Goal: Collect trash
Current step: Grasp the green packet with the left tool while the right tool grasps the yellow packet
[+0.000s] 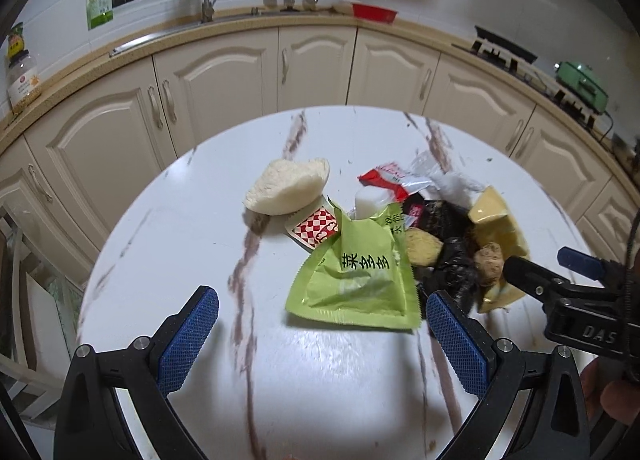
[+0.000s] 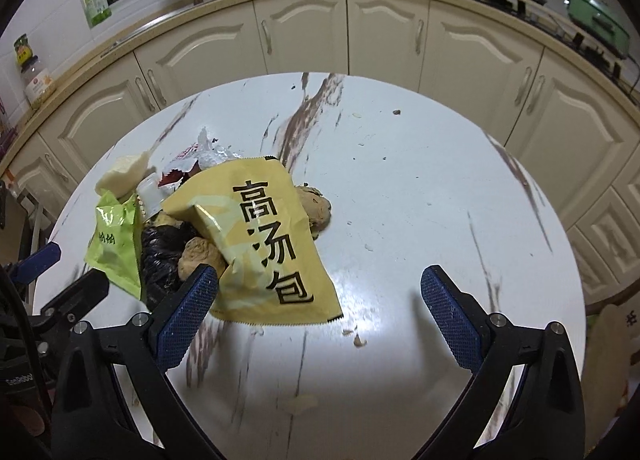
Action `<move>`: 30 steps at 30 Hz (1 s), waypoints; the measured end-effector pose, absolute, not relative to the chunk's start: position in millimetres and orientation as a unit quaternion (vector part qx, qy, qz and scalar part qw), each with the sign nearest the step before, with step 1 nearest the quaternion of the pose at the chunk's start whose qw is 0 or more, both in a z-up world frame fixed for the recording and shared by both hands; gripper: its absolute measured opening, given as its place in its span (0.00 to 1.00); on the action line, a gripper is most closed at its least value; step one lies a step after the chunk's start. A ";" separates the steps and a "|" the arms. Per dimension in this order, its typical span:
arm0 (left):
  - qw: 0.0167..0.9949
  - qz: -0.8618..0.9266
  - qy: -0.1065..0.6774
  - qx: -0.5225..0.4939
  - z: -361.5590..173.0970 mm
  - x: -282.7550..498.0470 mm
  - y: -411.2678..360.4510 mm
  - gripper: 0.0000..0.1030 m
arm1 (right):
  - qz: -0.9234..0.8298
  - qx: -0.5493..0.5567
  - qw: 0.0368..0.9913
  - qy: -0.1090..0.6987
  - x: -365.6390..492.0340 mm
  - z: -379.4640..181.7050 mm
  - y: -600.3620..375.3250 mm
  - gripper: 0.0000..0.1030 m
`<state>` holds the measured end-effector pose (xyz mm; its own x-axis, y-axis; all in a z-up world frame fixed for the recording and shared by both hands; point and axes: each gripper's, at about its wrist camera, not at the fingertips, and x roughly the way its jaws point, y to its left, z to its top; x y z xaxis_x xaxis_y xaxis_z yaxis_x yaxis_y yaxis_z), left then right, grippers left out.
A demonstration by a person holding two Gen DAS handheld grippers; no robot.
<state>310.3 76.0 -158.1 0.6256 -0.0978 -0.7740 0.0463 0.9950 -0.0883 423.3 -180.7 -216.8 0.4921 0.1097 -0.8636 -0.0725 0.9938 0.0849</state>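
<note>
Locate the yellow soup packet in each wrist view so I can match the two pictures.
Left wrist: the yellow soup packet sits at right of centre, mostly hidden behind the black bag.
Right wrist: the packet lies left of centre, printed face up, beside the right gripper's left finger.
Shared landmark: the green packet.

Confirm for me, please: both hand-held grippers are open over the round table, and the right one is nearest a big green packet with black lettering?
Nearly. Both the left hand-held gripper and the right hand-held gripper are open over the round table, but the right wrist view shows the packet nearest the right one is the yellow packet; the green packet lies by the left gripper.
</note>
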 end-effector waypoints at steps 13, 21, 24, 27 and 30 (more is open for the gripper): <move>0.891 -0.031 0.453 -0.027 -188.2 381.5 61.7 0.89 | 0.102 0.026 0.854 0.509 441.9 -226.7 -169.8 0.61; 0.896 -0.051 0.440 -0.048 -193.0 391.8 70.9 0.41 | 0.130 0.039 0.852 0.506 432.1 -224.8 -166.8 0.39; 0.895 -0.057 0.438 -0.056 -196.0 388.5 75.7 0.36 | 0.133 0.048 0.851 0.506 425.4 -223.5 -170.3 0.37; 0.896 -0.061 0.435 -0.068 -198.7 375.8 79.3 0.28 | 0.131 0.057 0.852 0.504 418.5 -221.4 -174.8 0.36; 0.898 -0.063 0.429 -0.074 -196.6 346.3 98.1 0.25 | 0.127 0.067 0.853 0.502 410.8 -217.9 -182.2 0.36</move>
